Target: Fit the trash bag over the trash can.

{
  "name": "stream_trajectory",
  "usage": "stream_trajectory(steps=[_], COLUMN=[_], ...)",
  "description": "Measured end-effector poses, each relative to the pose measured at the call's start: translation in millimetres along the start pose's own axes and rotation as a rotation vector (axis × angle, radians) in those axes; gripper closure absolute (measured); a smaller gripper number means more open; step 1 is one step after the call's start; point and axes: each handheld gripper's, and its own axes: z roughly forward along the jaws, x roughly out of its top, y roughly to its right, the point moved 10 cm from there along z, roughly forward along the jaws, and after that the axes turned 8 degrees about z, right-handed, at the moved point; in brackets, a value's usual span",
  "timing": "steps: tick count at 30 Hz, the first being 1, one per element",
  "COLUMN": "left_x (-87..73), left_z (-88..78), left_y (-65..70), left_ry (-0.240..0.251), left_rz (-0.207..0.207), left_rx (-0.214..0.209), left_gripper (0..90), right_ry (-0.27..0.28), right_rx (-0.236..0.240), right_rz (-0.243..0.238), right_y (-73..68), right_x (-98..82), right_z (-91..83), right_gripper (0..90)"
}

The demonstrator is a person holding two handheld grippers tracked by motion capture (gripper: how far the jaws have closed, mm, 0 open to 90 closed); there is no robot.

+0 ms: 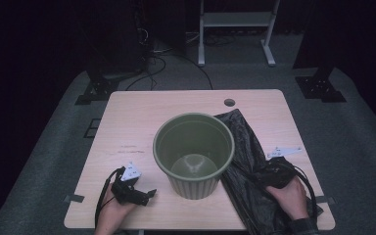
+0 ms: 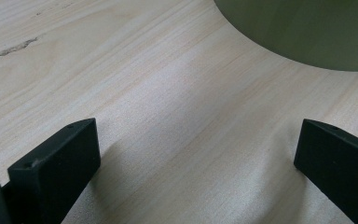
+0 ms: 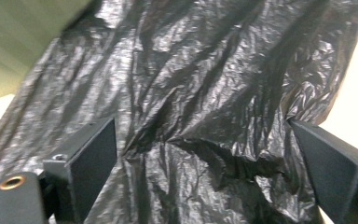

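Where bin (image 1: 194, 155) overlaps, bag (image 1: 247, 161) edge hidden

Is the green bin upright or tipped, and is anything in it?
Upright and empty: the bin stands on its base on the table, mouth up, bare bottom showing. The black bag lies outside, beside it.

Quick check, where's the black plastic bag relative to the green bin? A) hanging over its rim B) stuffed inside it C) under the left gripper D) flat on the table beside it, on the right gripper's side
D: the black plastic bag lies crumpled on the table beside the green bin, whose inside is bare; the right gripper is over the bag, jaws open.
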Motion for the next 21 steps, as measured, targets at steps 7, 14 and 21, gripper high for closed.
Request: stream_trajectory(steps=[7, 14, 21], left_x=[0.0, 0.0, 0.0], left_z=[0.0, 0.0, 0.0], left_y=[0.0, 0.0, 0.0], left_ry=[0.000, 0.000, 0.000], left_rz=[0.000, 0.000, 0.000], left_rx=[0.000, 0.000, 0.000], left_gripper=[0.0, 0.0, 0.0], right_ry=[0.005, 0.005, 0.021], right_rx=[0.047, 0.067, 0.088], right_rz=[-0.015, -0.027, -0.046], right_y=[-19.8, -34.8, -52.7], right_x=[7.4, 16.7, 31.7], right_z=[10.2, 20.1, 35.6], right_gripper=[9.7, 9.7, 9.6])
